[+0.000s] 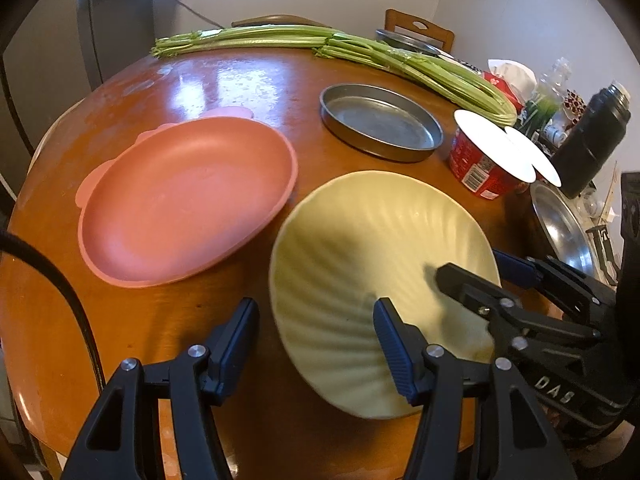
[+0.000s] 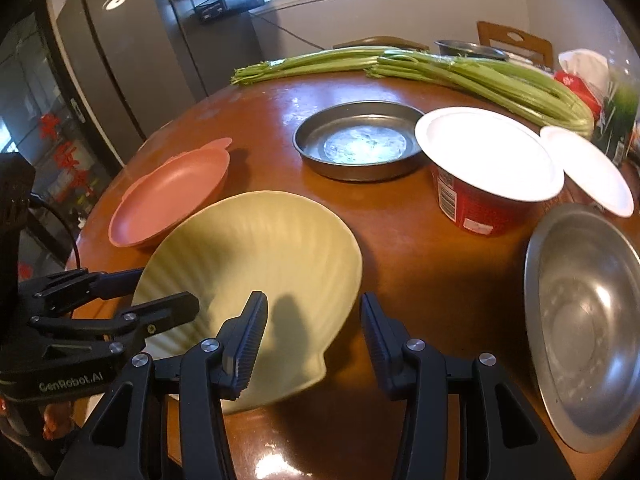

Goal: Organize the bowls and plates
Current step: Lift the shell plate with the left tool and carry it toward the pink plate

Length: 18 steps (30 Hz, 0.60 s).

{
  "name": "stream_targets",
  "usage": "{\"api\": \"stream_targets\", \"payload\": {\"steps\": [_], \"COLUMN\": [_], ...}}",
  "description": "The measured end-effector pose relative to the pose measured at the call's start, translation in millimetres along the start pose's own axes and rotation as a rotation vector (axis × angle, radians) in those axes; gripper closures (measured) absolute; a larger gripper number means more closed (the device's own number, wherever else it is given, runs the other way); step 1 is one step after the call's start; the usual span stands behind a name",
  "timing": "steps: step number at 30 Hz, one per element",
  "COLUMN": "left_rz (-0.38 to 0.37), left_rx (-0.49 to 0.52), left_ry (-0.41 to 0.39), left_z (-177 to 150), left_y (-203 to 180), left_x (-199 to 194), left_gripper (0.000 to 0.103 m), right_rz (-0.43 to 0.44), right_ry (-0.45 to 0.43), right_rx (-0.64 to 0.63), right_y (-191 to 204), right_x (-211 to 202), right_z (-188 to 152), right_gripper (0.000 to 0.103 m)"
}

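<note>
A: Step entry? Jaws?
B: Yellow shell plate (image 1: 384,264) on worktop (image 1: 248,80), beside pink plate (image 1: 188,200). Left gripper (image 1: 316,344) jaws part-open, straddling its rim; right gripper (image 2: 312,344) jaws narrow, empty. Suggest seating the rim deeper before closing.
A: Count?
B: Steel dishes: three, maybe four. Lidded cups: two.

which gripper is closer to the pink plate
Left. The left gripper is at the yellow shell plate's edge on the side facing the pink plate. The right gripper is at that plate's opposite edge, farther off.
</note>
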<state>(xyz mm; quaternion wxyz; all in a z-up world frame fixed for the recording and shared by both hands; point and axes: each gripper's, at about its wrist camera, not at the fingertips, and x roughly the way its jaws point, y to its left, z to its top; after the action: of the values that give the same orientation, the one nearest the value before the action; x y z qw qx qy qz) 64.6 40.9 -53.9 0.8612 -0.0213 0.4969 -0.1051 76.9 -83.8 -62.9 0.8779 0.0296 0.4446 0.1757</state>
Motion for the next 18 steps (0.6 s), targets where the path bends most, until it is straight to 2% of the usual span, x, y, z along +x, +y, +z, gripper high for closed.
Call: {"api": "stream_targets", "payload": {"steps": [5, 18], "left_rz": [0.023, 0.008], "left_rx": [0.029, 0.019], "left_ry": [-0.008, -0.001], "left_z": [-0.9, -0.3], "left_y": [-7.5, -9.6], "left_x": [1.7, 1.5], "left_gripper": [0.048, 0.049], "right_rz": [-0.005, 0.001], "right_ry": [0.002, -0.010], "right_rx": [-0.015, -0.001], "right_y": [1.8, 0.9], "right_x": [4.4, -4.8], "right_z": [-1.0, -5.7], "right_gripper": [0.061, 0.062]}}
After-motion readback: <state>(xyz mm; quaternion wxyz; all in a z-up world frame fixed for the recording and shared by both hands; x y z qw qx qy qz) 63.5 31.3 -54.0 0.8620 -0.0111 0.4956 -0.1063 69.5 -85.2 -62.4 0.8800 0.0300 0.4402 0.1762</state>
